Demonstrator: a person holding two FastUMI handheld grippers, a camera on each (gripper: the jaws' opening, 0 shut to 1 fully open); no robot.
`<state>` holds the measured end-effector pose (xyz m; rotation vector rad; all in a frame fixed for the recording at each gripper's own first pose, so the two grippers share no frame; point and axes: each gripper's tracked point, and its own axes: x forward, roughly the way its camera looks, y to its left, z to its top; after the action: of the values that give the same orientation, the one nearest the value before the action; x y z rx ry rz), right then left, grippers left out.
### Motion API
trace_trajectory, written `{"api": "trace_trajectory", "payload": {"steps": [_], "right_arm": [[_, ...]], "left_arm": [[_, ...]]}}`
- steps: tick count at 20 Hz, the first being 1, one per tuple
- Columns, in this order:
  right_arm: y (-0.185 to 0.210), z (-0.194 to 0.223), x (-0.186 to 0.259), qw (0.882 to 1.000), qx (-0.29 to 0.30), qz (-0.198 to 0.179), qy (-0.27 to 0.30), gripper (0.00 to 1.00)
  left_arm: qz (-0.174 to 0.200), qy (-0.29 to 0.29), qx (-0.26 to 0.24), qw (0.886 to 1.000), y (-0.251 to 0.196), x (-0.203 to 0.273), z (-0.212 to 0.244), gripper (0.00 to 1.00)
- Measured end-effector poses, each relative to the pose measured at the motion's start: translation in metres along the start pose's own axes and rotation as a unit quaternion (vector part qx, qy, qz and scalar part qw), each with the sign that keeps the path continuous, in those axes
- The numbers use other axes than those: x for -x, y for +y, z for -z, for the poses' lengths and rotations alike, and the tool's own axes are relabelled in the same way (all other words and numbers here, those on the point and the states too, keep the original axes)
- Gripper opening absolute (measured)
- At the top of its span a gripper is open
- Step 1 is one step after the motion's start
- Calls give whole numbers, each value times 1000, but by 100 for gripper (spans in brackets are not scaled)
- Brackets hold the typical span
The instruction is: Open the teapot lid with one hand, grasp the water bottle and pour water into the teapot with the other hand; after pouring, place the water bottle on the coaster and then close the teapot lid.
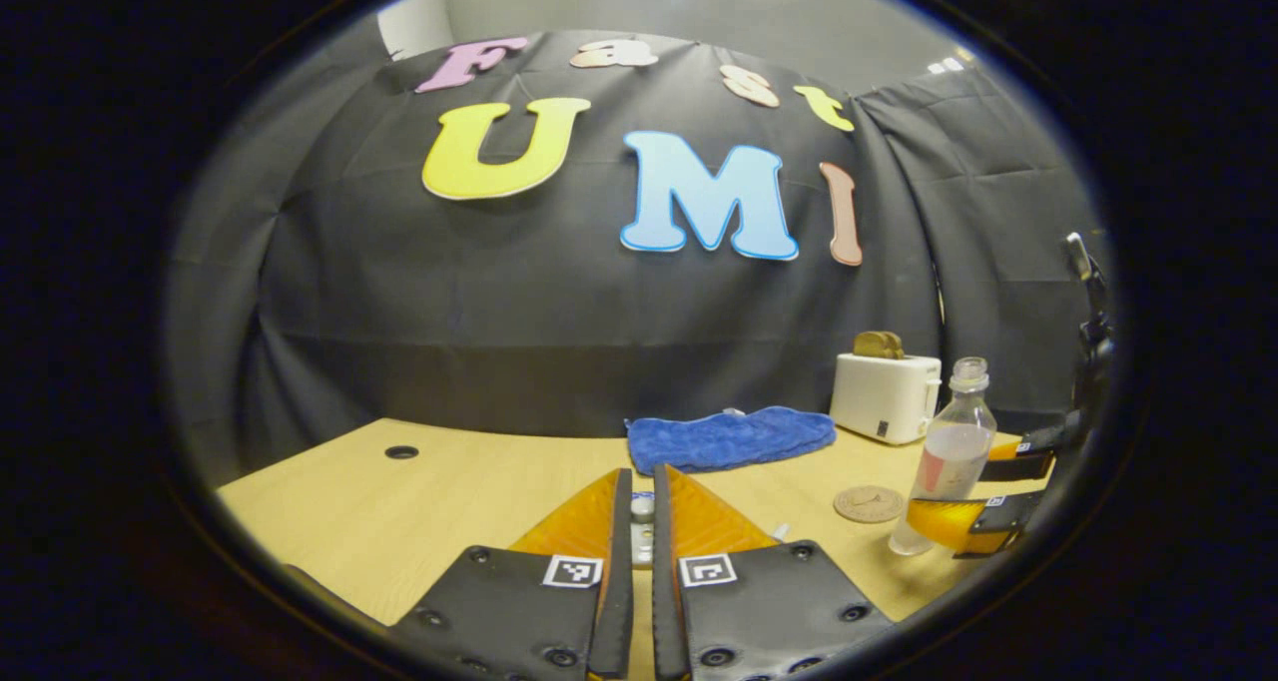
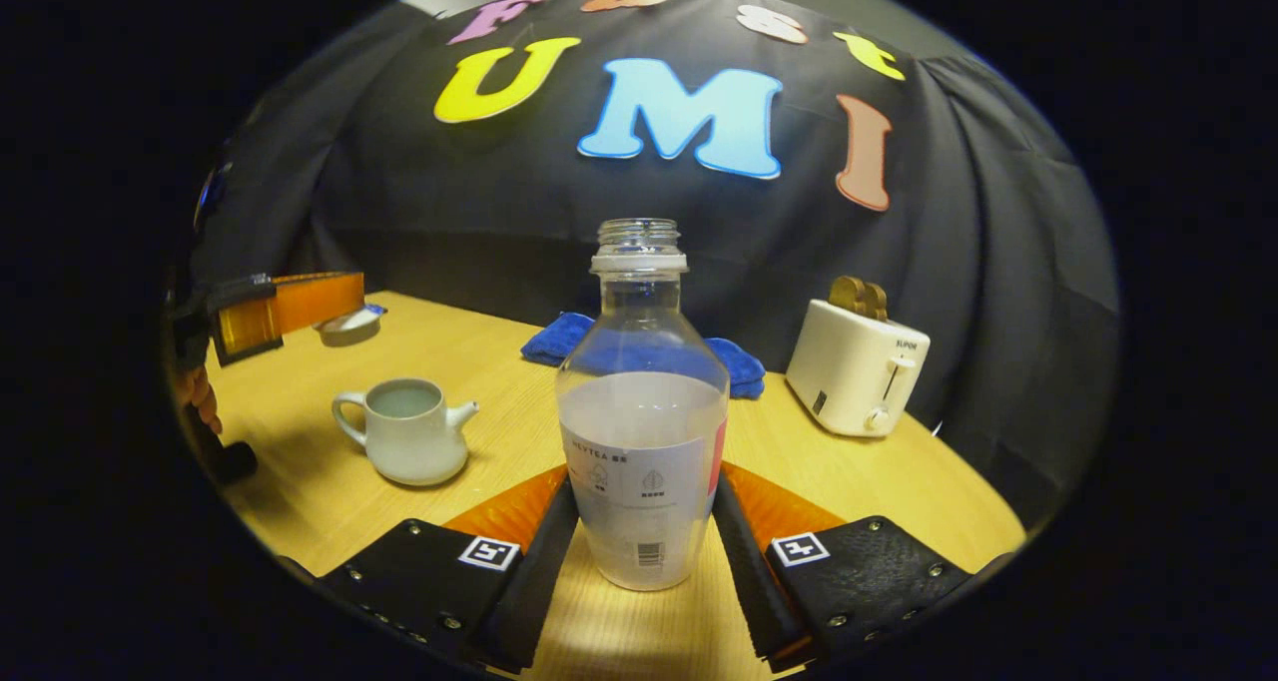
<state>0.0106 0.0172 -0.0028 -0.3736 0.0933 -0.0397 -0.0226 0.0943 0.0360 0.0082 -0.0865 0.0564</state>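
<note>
Clear plastic water bottle (image 2: 642,431) clamped between the right gripper (image 2: 644,521) fingers, teapot open.

Both fingers of the right gripper press on the uncapped, partly filled bottle's labelled sides, upright above the pale wooden table (image 2: 879,481). At ten o'clock from the bottle sits the small white ceramic teapot (image 2: 404,431), lidless, liquid showing inside. Higher at ten o'clock the left gripper (image 2: 339,317) holds the white round lid (image 2: 349,327) above the table; in the left gripper view its fingers (image 1: 619,521) are pinched nearly together on the small lid knob (image 1: 642,509). There the round cork coaster (image 1: 869,503) lies bare just beside the bottle. Farther back lie a blue folded cloth (image 2: 734,361) and, at two o'clock, a white toaster (image 2: 854,366) holding toast.
</note>
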Motion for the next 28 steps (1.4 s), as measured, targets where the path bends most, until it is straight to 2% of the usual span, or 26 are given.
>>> {"api": "trace_trajectory", "payload": {"steps": [2,5,8,11,15,20,23,28], "right_arm": [[2,-8,-2,997,77,10,-4,77],[2,-18,-6,980,198,24,-14,77],[-2,-30,-11,953,297,42,-32,77],[-2,-47,-16,920,383,64,-59,77],[-1,-51,-35,886,453,74,-67,77],[-2,-59,-48,822,556,89,-86,77],[-3,-59,-56,802,583,93,-86,76],[5,-74,-59,750,644,103,-112,76]], "left_arm": [[-7,3,8,1000,11,0,4,14],[-7,5,18,1000,18,0,3,15],[-8,10,28,1000,25,-2,7,14],[-5,15,33,999,28,-3,12,15],[-12,12,34,999,38,-4,9,14],[-22,18,67,997,53,-6,14,15],[-30,18,72,997,59,-4,15,14],[-21,29,77,996,52,-8,22,14]]}}
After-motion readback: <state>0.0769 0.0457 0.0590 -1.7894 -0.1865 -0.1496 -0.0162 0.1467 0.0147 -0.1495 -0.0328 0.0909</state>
